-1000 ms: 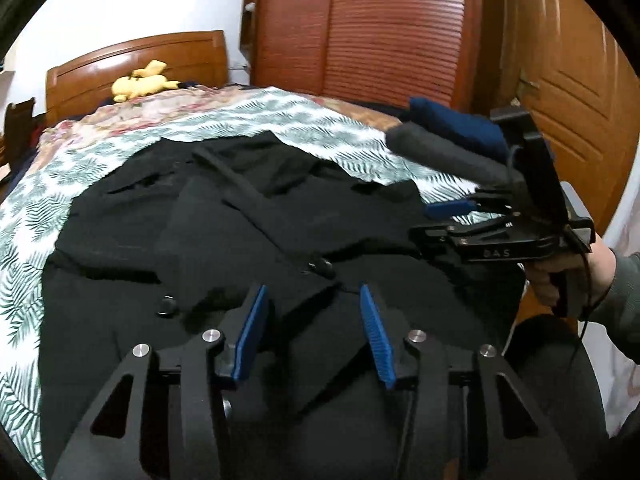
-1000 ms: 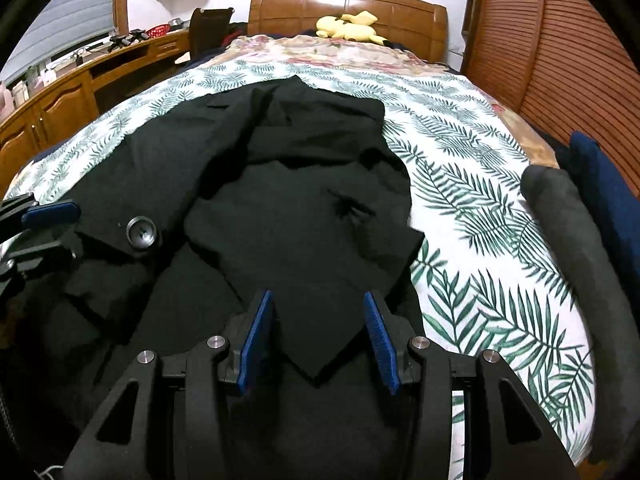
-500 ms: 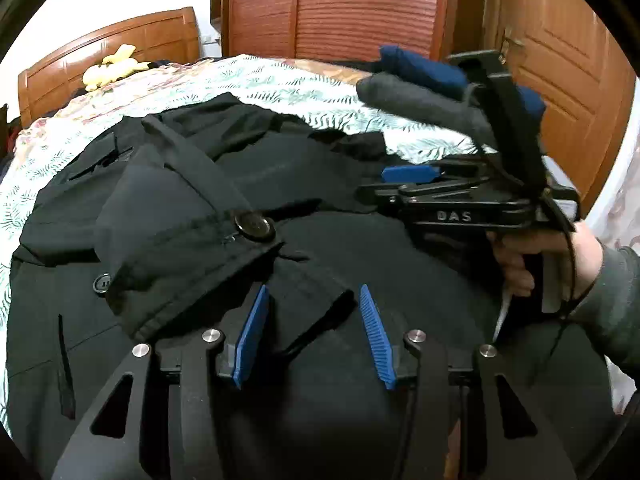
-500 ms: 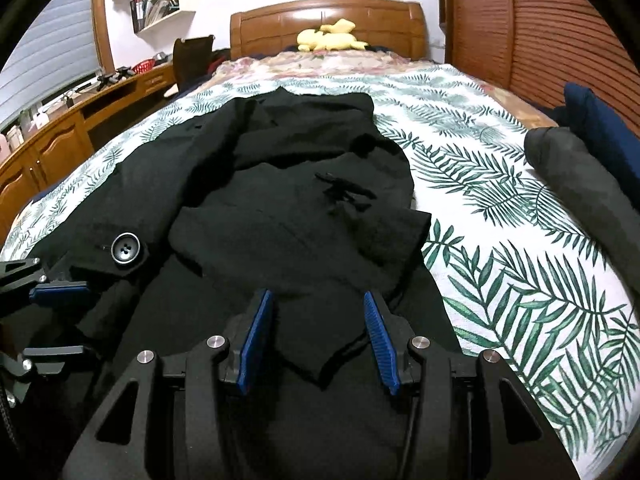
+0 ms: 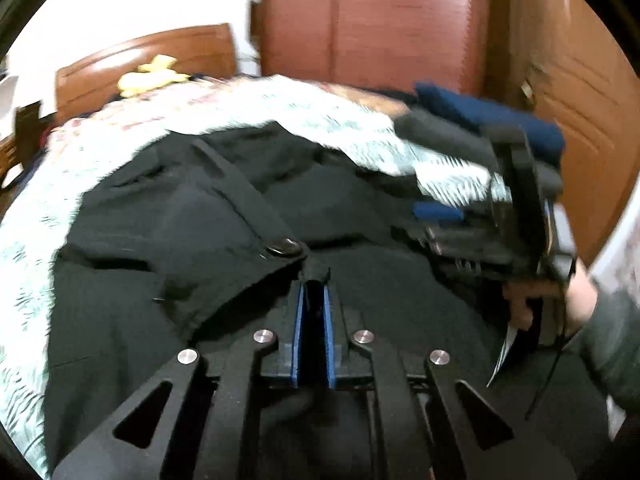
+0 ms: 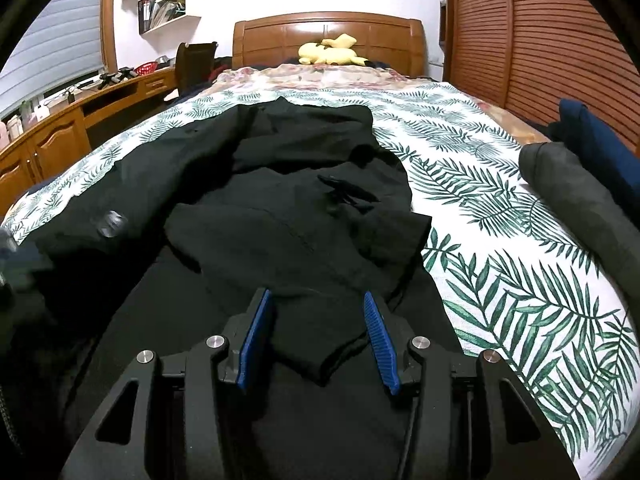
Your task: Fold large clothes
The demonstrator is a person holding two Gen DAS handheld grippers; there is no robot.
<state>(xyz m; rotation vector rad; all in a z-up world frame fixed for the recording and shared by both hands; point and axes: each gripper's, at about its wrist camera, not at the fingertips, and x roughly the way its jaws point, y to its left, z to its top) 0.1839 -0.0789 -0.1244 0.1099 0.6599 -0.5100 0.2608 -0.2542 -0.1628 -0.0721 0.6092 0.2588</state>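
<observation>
Since a second ago my left tongs [image 5: 314,300] have gone from standing apart over the cloth to closing on it: the blue pads are nearly together, with a tab of the black coat [image 5: 192,220] pinched between them just below the coat button [image 5: 283,247]. That view is smeared by motion, so how deep the bite goes I cannot tell. My right tongs [image 6: 316,320] have not changed their gap. They stand apart, low over the coat, with a pointed flap of black fabric lying between the pads but not clamped.

Beyond the tongs, the coat lies spread along the middle of the bed [image 6: 500,240], collar end toward the headboard [image 6: 328,36], hem end nearest me, and its right side near the bed's right edge. A rolled grey garment [image 6: 572,200] and a dark blue one [image 6: 592,136] sit on that right edge, clear of the coat. A yellow plush toy [image 6: 330,50] rests at the headboard.

To do this step well, I judge the right tongs should clamp the flap under them before either hand lifts, so both corners rise together. Lifting on the left alone would likely drag the layers askew. Heavy cloth like this needs a full-pad bite, not a tip pinch.
</observation>
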